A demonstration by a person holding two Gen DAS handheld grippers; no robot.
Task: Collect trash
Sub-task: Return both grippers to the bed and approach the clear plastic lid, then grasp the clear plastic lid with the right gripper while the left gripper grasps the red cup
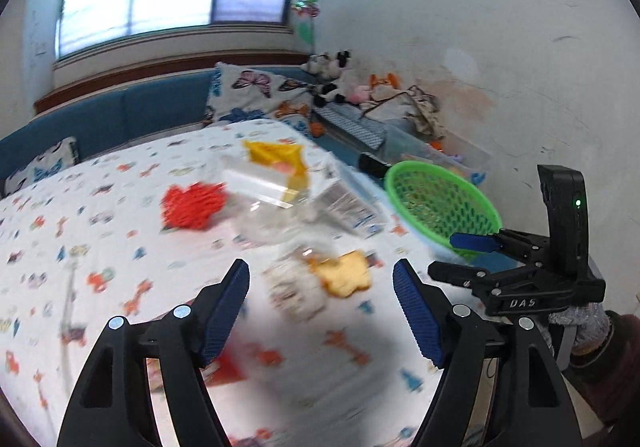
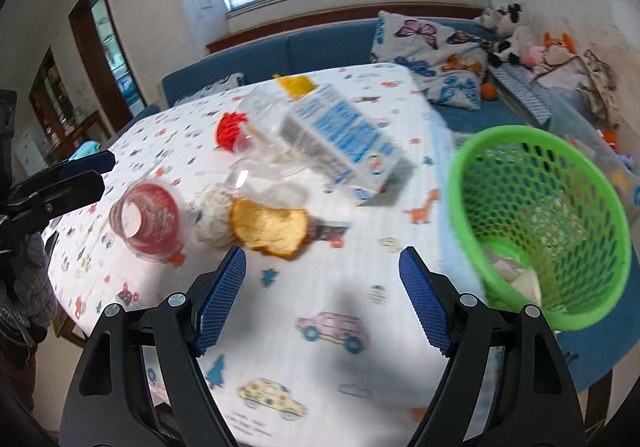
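Trash lies on a table with a patterned cloth (image 2: 320, 307): an orange peel (image 2: 270, 227) with a white crumpled wad (image 2: 214, 217), a red-lidded plastic cup (image 2: 146, 219) on its side, a blue-and-white carton (image 2: 340, 139), clear plastic packaging (image 2: 264, 159), a red mesh piece (image 2: 230, 129) and a yellow wrapper (image 2: 296, 84). A green mesh basket (image 2: 540, 215) stands at the table's right edge with some scraps inside. My left gripper (image 1: 320, 307) is open and empty above the peel (image 1: 346, 273). My right gripper (image 2: 322, 299) is open and empty, just in front of the peel.
A blue sofa (image 2: 320, 43) with butterfly cushions (image 2: 432, 47) runs behind the table. Stuffed toys (image 2: 516, 35) and clear bins (image 1: 436, 151) sit at the right by the wall. The right gripper's body (image 1: 532, 267) shows at the right of the left wrist view.
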